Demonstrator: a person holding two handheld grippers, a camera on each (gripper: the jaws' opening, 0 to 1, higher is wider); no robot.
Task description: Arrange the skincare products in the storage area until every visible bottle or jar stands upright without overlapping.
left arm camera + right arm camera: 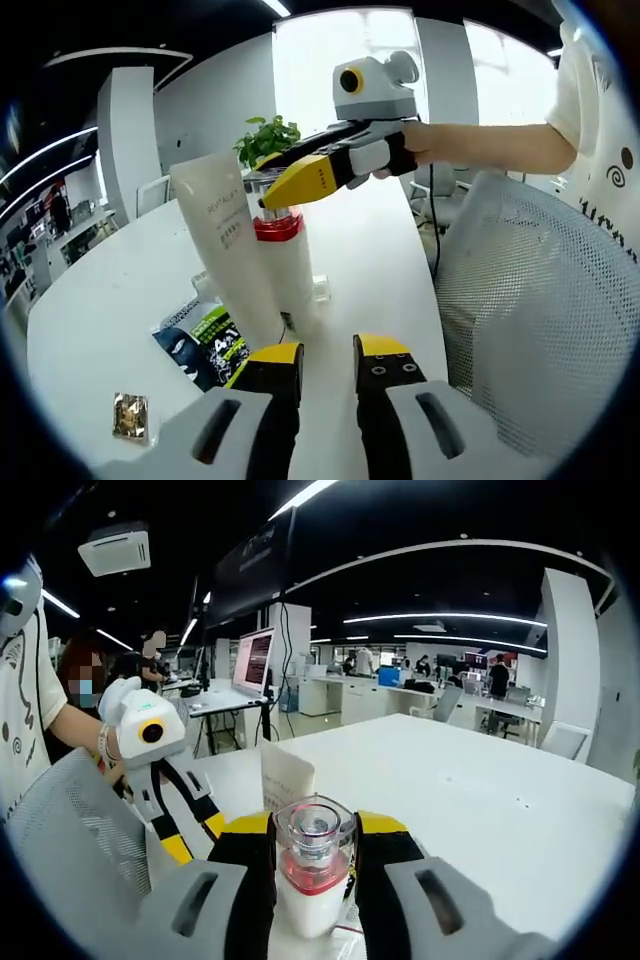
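A white bottle [288,270] with a red collar and clear cap stands on the white table [120,290]. My right gripper [290,185] comes in from the right and is shut on its cap. Its own view shows the clear cap [314,838] pinched in my right gripper [314,845]. A tall white tube [225,245] stands upright just left of the bottle, touching it; its top edge [287,774] rises behind the cap. My left gripper [327,352] hovers low in front of both, open and empty, and appears at the left as the left gripper [190,830].
A dark printed packet [205,345] and a small gold sachet [130,416] lie flat on the table at front left. A green plant [267,140] stands behind the bottle. A white mesh chair [540,320] stands close on the right. A person's arm [490,145] holds my right gripper.
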